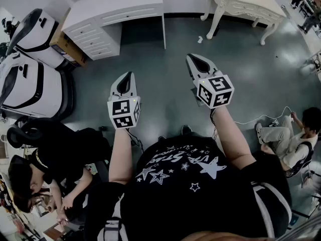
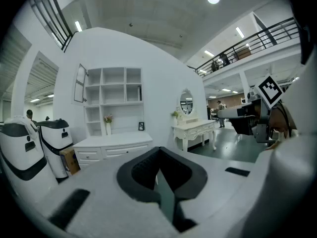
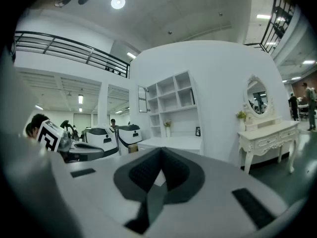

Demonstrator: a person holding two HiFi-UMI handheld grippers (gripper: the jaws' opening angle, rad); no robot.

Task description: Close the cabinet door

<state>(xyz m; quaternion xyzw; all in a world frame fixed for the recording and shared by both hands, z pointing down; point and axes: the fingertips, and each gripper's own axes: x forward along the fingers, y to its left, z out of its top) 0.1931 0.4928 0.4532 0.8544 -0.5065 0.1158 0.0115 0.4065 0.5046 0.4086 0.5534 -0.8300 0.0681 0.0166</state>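
Head view: left gripper (image 1: 129,77), right gripper (image 1: 194,59) side by side over floor (image 1: 165,89); both jaws closed, empty. Door (image 2: 80,83) open at upper left of shelf unit (image 2: 113,100), far ahead, well apart.

Left gripper (image 1: 129,75), right gripper (image 1: 192,59): white shells, black pads. Marker cubes (image 1: 123,113): white, black square patterns. Shelf cabinet (image 2: 112,101), desk (image 1: 118,11), dressing table (image 1: 243,4): white. Floor (image 1: 165,84): dark grey-green. T-shirt (image 1: 190,190): black, white stars. Cardboard box (image 1: 67,48): brown.
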